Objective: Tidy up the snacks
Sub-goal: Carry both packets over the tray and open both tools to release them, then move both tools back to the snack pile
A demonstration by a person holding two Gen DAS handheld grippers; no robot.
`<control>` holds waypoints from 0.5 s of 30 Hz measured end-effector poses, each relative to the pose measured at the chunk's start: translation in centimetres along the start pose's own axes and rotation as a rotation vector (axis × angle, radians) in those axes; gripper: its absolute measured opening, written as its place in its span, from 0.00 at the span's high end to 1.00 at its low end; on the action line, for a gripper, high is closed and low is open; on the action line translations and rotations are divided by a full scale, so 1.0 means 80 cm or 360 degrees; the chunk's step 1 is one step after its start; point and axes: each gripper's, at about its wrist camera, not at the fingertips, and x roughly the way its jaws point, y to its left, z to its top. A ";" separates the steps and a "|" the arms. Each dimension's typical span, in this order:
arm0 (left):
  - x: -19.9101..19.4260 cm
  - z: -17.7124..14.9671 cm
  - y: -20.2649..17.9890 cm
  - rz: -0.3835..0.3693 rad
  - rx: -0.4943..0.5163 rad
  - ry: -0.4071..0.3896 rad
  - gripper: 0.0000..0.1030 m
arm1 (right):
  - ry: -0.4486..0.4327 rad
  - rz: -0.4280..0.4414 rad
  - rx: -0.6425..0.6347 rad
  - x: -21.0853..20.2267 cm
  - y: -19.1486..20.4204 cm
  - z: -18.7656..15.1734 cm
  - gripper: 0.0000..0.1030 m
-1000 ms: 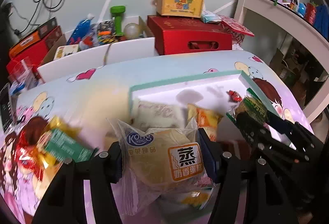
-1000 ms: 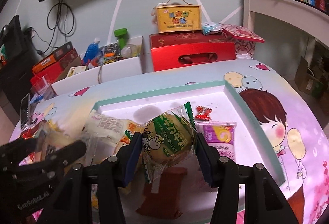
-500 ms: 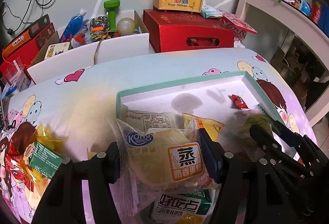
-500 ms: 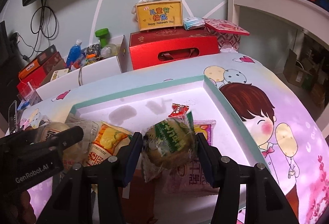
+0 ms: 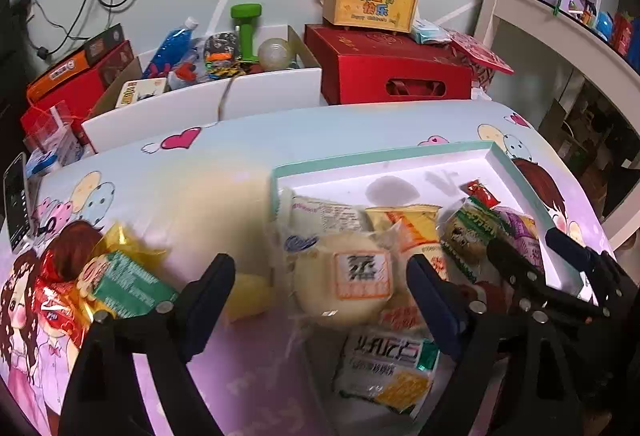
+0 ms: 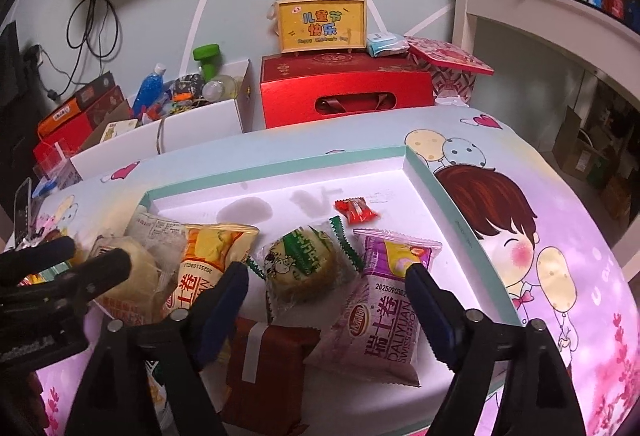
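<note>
A shallow white tray with a teal rim (image 6: 280, 165) (image 5: 380, 155) lies on the cartoon tablecloth and holds several snack packs. My left gripper (image 5: 320, 276) is open; the pale round steamed cake pack (image 5: 352, 284) lies between its jaws, loose, on other packs at the tray's left. My right gripper (image 6: 326, 284) is open; the green-wrapped round cake (image 6: 304, 264) lies in the tray just ahead of it. Beside it are a purple roll pack (image 6: 388, 300), a yellow roll pack (image 6: 208, 256), a small red candy (image 6: 356, 209) and a brown pack (image 6: 268, 368).
Loose snacks in green, gold and red wrappers (image 5: 100, 276) lie on the cloth left of the tray. A phone (image 5: 16, 199) lies at the left edge. A red gift box (image 6: 344, 91), a yellow box (image 6: 322, 21) and a white bin of clutter (image 6: 180, 115) stand behind.
Both grippers have opened. The steamed cake pack dropped from the left gripper and the green cake from the right one; both now lie in the tray.
</note>
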 end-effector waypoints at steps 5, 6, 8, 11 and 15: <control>-0.012 -0.012 0.021 0.0046 -0.0045 -0.0019 0.11 | -0.0004 0.0018 0.0000 -0.001 0.004 -0.001 0.01; -0.016 -0.013 0.027 0.0053 -0.0063 -0.0027 0.11 | -0.0012 0.0020 -0.0004 -0.002 0.005 0.000 0.00; -0.023 -0.016 0.038 0.0073 -0.0102 -0.0044 0.11 | -0.0024 0.0022 -0.0012 -0.004 0.008 0.001 0.00; -0.034 -0.020 0.058 0.0114 -0.0159 -0.0082 0.11 | -0.0038 0.0043 -0.0021 -0.007 0.014 0.001 0.00; -0.044 -0.031 0.085 0.0179 -0.0236 -0.0088 0.10 | -0.0066 0.0068 -0.0042 -0.012 0.025 0.001 0.00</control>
